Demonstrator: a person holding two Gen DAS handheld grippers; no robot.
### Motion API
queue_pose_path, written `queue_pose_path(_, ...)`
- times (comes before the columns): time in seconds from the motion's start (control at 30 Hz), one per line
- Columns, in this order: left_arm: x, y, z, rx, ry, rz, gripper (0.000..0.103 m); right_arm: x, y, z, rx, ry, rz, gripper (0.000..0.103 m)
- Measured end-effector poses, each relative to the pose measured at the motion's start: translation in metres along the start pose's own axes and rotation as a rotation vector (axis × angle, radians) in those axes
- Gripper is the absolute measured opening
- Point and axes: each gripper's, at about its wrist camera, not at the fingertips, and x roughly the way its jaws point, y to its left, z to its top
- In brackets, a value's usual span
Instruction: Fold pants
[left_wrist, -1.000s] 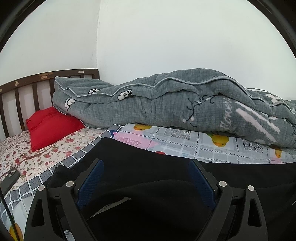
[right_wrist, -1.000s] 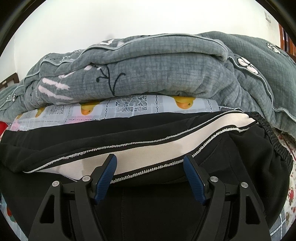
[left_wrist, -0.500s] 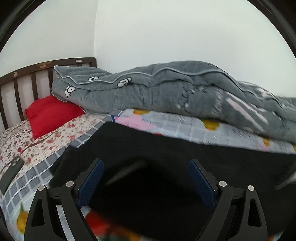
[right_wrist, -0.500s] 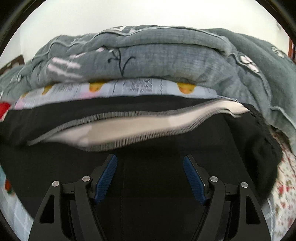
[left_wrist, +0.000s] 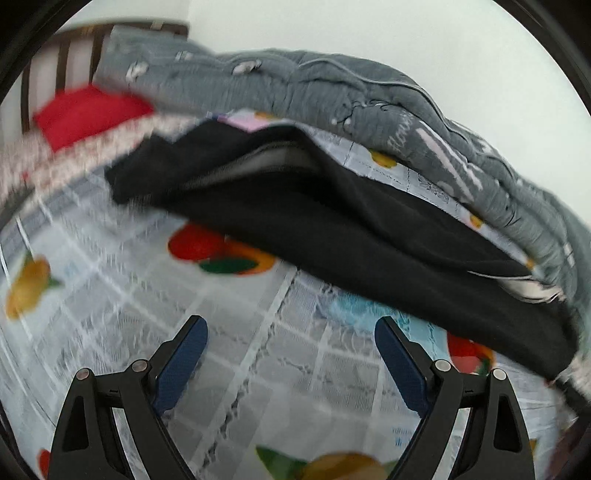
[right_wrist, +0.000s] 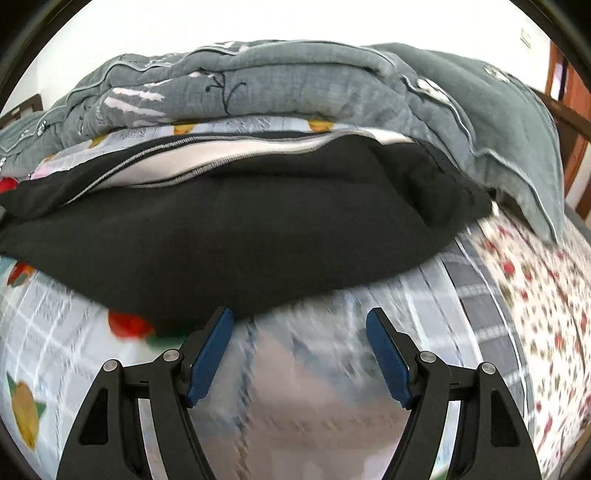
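Lying ahead of both grippers, the black pants (left_wrist: 332, 236) are stretched crosswise on the bedsheet (left_wrist: 236, 354). The right gripper (right_wrist: 300, 350), spread and empty, is nearly touching the near hem; the left gripper (left_wrist: 291, 358), likewise spread and empty, is farther back.

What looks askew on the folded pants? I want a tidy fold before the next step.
The black pants lie folded on the fruit-print sheet, but the white side stripe peeks out along the far edge, so the layers aren't flush. Both grippers are open.
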Motion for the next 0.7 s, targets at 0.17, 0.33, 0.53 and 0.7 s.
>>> queue_pose_path(0.17,0.003,0.016,0.012,-0.144,0.055,-0.121,0.091,-0.016,-0.039,-0.013,0.126,-0.004,0.015,0.074)
queue_pose_path(0.33,0.023,0.026,0.026,-0.296,0.081,-0.149,0.085,-0.014,-0.074,-0.007,0.309,0.009,0.153,0.074)
queue_pose_path(0.53,0.051,0.013,0.045,-0.302,0.075,-0.118,0.085,0.019,-0.069,0.019,0.368,0.060,0.205,0.074)
queue_pose_path(0.7,0.070,0.009,0.062,-0.292,0.067,-0.106,0.084,0.049,-0.072,0.042,0.485,0.077,0.280,0.074)
